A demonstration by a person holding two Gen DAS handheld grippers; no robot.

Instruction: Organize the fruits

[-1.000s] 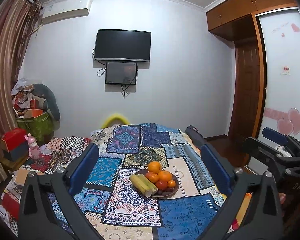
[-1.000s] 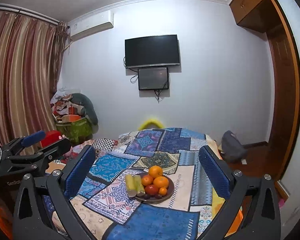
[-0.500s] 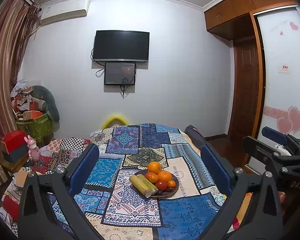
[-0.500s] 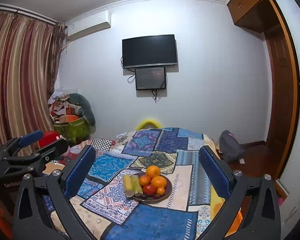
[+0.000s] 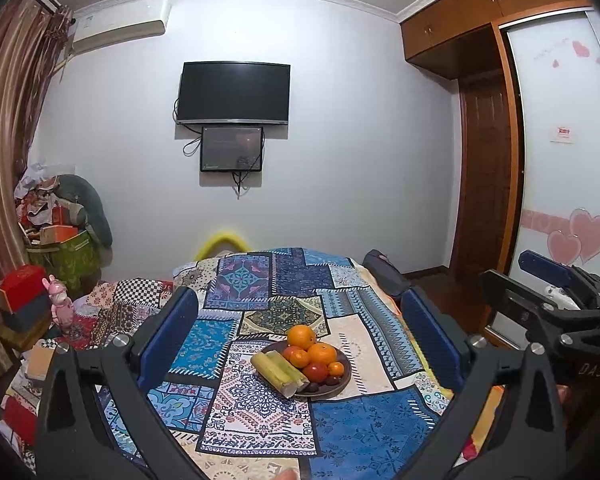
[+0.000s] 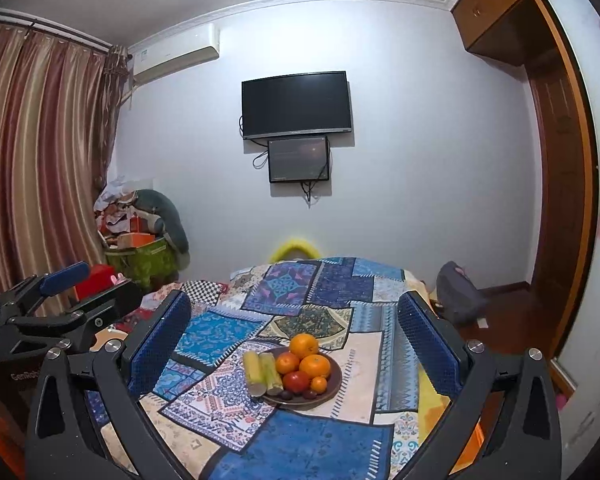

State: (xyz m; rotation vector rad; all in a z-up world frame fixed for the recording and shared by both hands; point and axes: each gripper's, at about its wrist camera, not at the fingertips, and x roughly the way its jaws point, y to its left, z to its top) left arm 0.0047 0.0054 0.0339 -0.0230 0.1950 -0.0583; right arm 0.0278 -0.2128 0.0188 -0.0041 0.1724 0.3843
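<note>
A dark round plate (image 5: 342, 374) (image 6: 334, 380) sits on a patchwork-covered table (image 5: 364, 432) (image 6: 300, 440). It holds several oranges (image 5: 301, 337) (image 6: 304, 345), a red tomato (image 5: 315, 372) (image 6: 296, 381), two pale green cane pieces (image 5: 278, 368) (image 6: 260, 372) and some small dark fruits (image 6: 296, 395). My left gripper (image 5: 300, 334) is open and empty, held above and short of the plate. My right gripper (image 6: 296, 336) is open and empty, likewise back from the plate. Each gripper shows at the edge of the other's view.
A TV (image 5: 235, 93) and a small screen hang on the far wall. Boxes and clutter (image 5: 56, 248) pile up at the left by the curtain. A dark bag (image 6: 458, 292) lies on the floor to the right, near a wooden door (image 5: 484, 184).
Both views have drifted slightly; the plate sits a little more to the left in the right wrist view. Both grippers stay open and empty.
</note>
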